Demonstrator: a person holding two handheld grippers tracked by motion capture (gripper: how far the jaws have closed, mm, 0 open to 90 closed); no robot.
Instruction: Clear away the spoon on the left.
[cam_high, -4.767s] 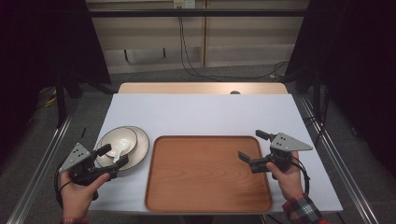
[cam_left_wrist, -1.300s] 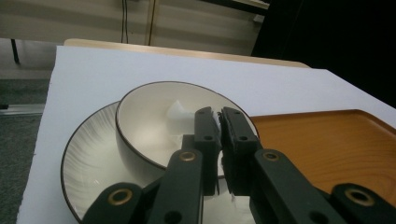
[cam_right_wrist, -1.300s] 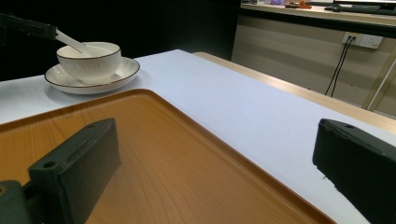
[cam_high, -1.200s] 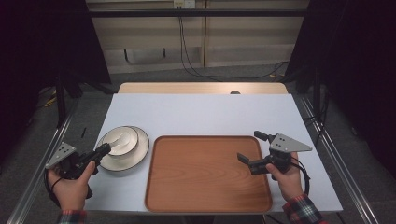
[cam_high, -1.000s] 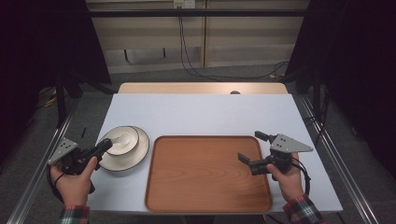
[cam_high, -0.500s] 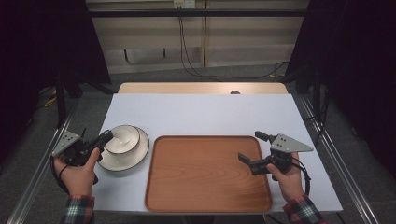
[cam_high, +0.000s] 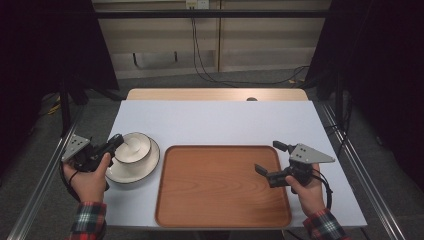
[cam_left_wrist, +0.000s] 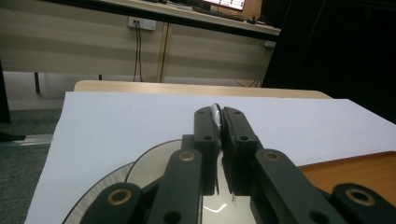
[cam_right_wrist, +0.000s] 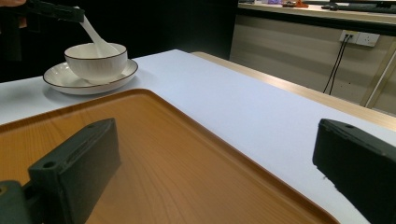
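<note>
Two black jaws of the left gripper (cam_left_wrist: 217, 122) are clenched on the handle of a white spoon (cam_right_wrist: 95, 38), a sliver of which shows between their tips. In the right gripper view we see the spoon slanting down from that grip, its scoop resting in the bowl (cam_right_wrist: 95, 60); we judge it is held by the handle's end so it can be lifted clear without tipping anything. The bowl sits on a plate (cam_high: 145, 167), at about nine o'clock on the table (cam_high: 215, 122) in the high view, just beside the left edge of the wooden tray (cam_high: 222, 187). We take it that the tray lies in the middle as the place the tableware is bound for.

Out at four o'clock, the right gripper (cam_high: 275, 160) has its jaws spread wide, grasping nothing, hovering over the tray's right edge and pointing toward nine o'clock. We read it as waiting there, ready to take the bowl or plate, or to steady the tray, once the spoon is out.
</note>
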